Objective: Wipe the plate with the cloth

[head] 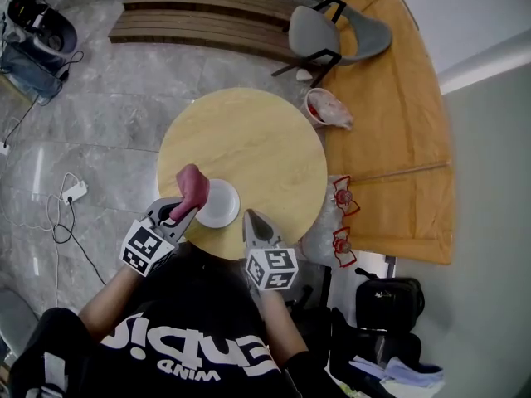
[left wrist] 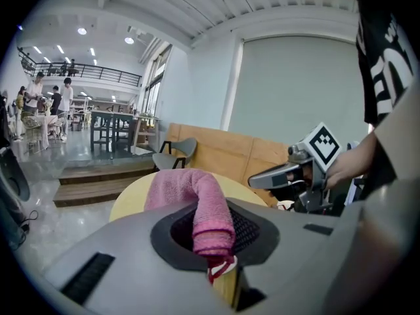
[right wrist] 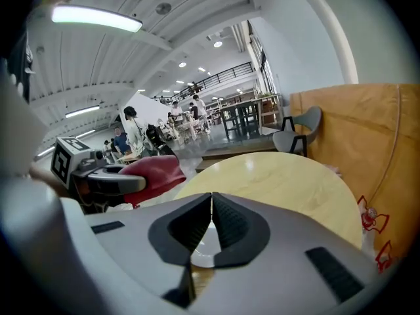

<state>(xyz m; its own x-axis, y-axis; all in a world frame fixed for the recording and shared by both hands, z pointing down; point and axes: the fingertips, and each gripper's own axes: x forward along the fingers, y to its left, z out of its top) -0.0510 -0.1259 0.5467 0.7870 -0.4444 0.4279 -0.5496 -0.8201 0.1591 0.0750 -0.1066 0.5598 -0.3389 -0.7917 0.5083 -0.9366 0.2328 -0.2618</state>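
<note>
Head view: left gripper (head: 186,211) clamps pink cloth (head: 192,183) beside plate (head: 221,206); right gripper (head: 251,220) jaws together, empty.

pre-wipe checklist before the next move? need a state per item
1. Cloth gripped in left tool: ok, jaws shut on it.
2. Right tool empty: ok, jaws together, nothing between them.
3. Plate on table: ok, close to the near edge.
4. Plate bare: ok, nothing lies in it.
5. Plate steadied: not ok, right tool sits beside it and grips nothing.
6. Cloth touching plate: cannot tell; it overlaps the left rim from above.
</note>
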